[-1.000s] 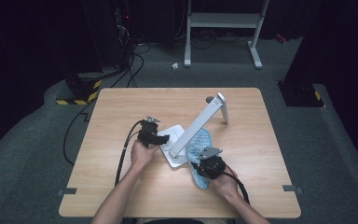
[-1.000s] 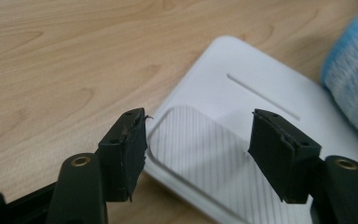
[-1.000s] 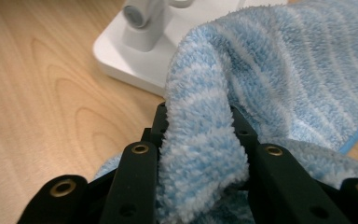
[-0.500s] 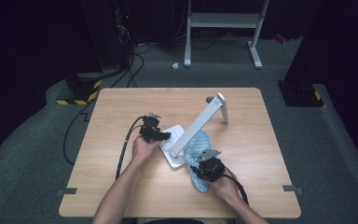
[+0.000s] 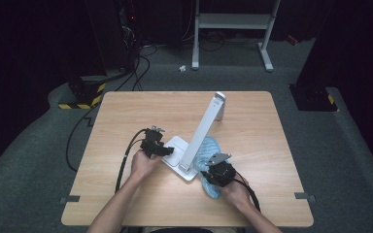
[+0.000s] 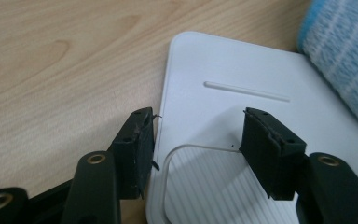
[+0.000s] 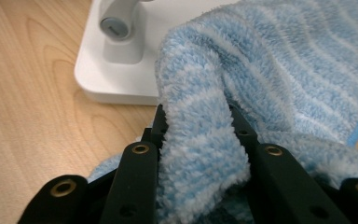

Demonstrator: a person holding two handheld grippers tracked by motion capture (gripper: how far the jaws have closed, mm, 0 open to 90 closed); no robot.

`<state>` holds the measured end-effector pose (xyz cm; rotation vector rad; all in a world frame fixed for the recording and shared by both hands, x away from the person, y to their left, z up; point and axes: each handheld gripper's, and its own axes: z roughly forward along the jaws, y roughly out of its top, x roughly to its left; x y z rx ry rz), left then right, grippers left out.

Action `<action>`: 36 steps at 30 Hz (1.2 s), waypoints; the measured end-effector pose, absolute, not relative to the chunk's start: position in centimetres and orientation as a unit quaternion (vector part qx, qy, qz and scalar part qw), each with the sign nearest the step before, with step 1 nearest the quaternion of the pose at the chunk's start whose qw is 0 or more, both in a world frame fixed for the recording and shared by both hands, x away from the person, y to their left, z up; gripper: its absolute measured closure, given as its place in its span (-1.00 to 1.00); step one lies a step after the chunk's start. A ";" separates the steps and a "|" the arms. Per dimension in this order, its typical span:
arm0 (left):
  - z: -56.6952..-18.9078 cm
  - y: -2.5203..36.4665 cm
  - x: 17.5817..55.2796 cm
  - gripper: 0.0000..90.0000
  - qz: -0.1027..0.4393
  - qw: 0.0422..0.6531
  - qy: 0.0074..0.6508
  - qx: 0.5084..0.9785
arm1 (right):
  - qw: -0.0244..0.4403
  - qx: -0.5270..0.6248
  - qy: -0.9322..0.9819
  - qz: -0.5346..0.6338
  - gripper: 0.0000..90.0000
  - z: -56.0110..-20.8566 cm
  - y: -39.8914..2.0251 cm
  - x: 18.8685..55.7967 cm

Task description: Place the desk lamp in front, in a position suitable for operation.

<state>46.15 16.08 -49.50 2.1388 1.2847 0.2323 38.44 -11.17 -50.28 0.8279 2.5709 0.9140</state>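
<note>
I am working in what looks like a lab or recording studio rather than a home. My wooden table [image 5: 184, 116] is standing alone on grey carpet [image 5: 349, 160], with darkness closing in around it. Beyond the table's far edge, black cables [image 5: 141, 53] are trailing across the floor, and a white metal frame [image 5: 233, 29] is standing there. Off its far left corner, a yellow-and-black hazard-striped block [image 5: 82, 94] is sitting.

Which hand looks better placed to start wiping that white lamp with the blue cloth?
The right. Its tool already pinches a fold of the blue cloth beside the lamp base. The left tool has been closing over that base, apparently to steady it.
</note>
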 end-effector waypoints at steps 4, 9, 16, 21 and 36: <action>-49.2 16.0 45.2 -0.02 0.089 0.298 0.490 0.814 | 0.162 0.291 0.892 0.305 0.56 -50.3 -11.2 38.8; -49.2 16.2 44.0 0.01 0.088 0.302 0.496 0.810 | 0.180 0.295 0.893 0.289 0.56 -50.2 -11.4 40.0; -48.8 15.8 41.7 0.04 0.075 0.307 0.481 0.818 | 0.204 0.322 0.884 0.271 0.57 -50.1 -11.8 42.3; -48.7 15.5 40.8 0.03 0.073 0.310 0.465 0.826 | 0.205 0.335 0.877 0.275 0.56 -50.0 -12.2 43.3; -49.7 16.0 46.7 -0.19 0.087 0.331 0.487 0.804 | 0.180 0.304 0.886 0.301 0.59 -48.2 -14.0 36.7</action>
